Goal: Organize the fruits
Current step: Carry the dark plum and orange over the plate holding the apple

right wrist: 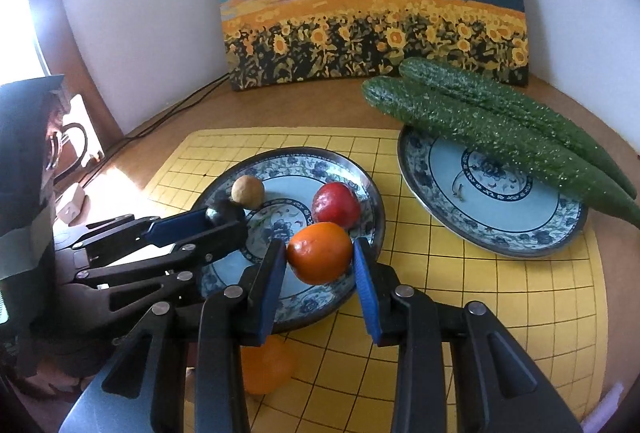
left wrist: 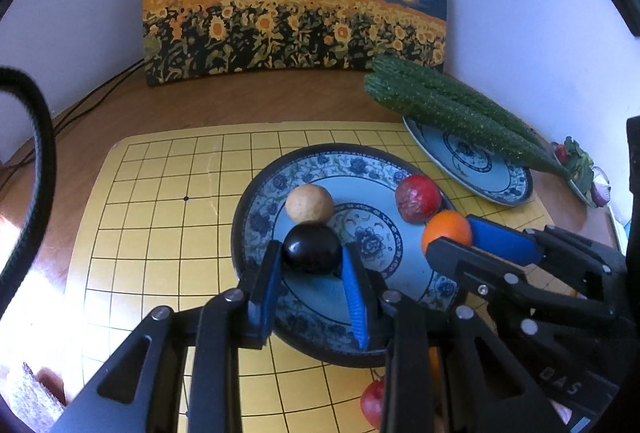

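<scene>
A blue patterned plate (left wrist: 280, 189) (right wrist: 360, 177) sits on the yellow grid mat. In it lie a tan round fruit (left wrist: 309, 203) (right wrist: 248, 190) and a red fruit (left wrist: 418, 198) (right wrist: 335, 204). My left gripper (left wrist: 312, 253) (right wrist: 224, 219) is shut on a dark plum (left wrist: 312, 249) over the plate's middle. My right gripper (right wrist: 320, 253) (left wrist: 448, 233) is shut on an orange (right wrist: 320, 252) (left wrist: 447, 231) over the plate's right side. An orange fruit (right wrist: 266, 369) and a red fruit (left wrist: 372, 403) lie on the mat near me.
A second patterned plate (right wrist: 500, 229) (left wrist: 496, 189) at the right holds two long cucumbers (right wrist: 500, 129) (left wrist: 452, 109). A sunflower painting (left wrist: 296, 1) leans on the wall behind. Cables (left wrist: 92, 97) run at the back left. A small plate with salad (left wrist: 580, 165) is far right.
</scene>
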Demonstrator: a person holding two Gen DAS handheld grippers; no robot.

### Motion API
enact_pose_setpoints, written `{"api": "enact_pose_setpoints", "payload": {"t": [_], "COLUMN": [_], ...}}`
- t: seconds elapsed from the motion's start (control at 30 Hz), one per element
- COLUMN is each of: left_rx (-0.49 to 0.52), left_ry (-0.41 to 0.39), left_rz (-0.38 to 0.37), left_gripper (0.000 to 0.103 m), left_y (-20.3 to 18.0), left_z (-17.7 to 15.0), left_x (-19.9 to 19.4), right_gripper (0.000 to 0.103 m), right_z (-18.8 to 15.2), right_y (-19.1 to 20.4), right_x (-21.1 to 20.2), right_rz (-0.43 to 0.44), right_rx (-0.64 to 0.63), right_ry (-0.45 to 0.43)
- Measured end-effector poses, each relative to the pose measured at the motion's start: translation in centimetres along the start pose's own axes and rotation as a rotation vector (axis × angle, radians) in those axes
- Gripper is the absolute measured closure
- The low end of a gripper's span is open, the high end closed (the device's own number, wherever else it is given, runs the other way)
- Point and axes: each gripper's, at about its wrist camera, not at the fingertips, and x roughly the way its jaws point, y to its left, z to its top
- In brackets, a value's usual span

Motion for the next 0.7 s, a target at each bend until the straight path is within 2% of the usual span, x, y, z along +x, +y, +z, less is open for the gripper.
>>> {"api": "enact_pose_setpoints", "payload": {"t": [0.7], "left_rx": [0.016], "left_ry": [0.008], "left_rz": [0.015], "left_gripper": [0.072], "left_y": [-0.19], "left_z": [0.03], "left_x": [-0.04], "right_gripper": [0.067], "right_z": [0.02], "right_y": [0.24], "right_x": [0.78], "right_rz": [-0.015], "right_rx": [-0.022], "right_ry": [0.020]}}
